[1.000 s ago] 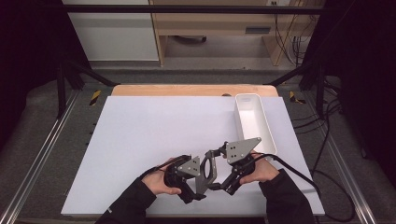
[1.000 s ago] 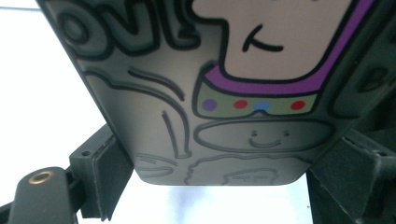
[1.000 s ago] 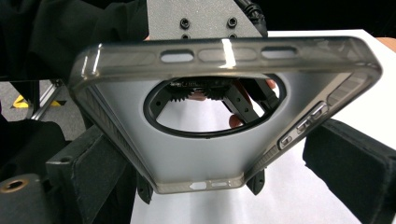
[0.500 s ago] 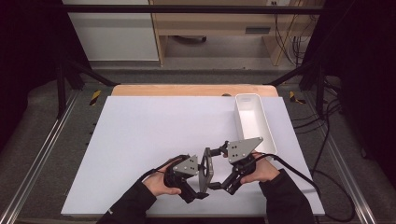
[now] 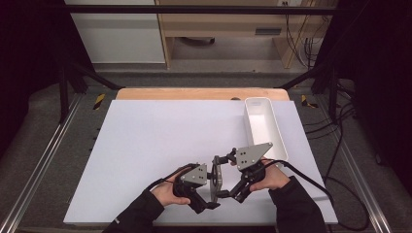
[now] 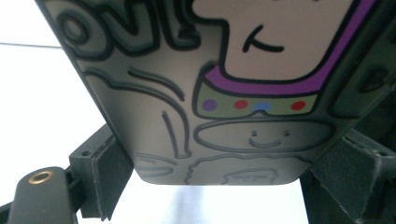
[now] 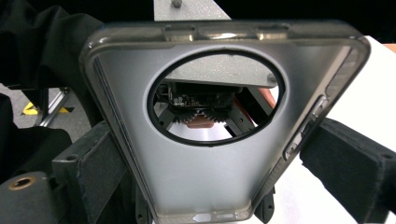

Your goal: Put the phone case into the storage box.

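A translucent grey phone case (image 5: pixel 216 174) stands on edge above the white table top (image 5: pixel 160 145), held between both grippers near the front edge. My left gripper (image 5: pixel 212 190) comes at it from the left. In the left gripper view the cartoon-printed back of the case (image 6: pixel 219 116) spans the gap, and both pads (image 6: pixel 109 170) touch its edges. My right gripper (image 5: pixel 225 175) faces it from the right. The right gripper view shows the case's inner side (image 7: pixel 205 182) with its round camera hole, its long edges pressed by the pads (image 7: pixel 105 172). Both are shut on the case.
A long white tray (image 5: pixel 266 127) lies at the right side of the table top, just beyond the right hand. Cables trail from both grippers toward the front and right. Metal rails run along both sides of the table, and a wooden shelf unit stands behind it.
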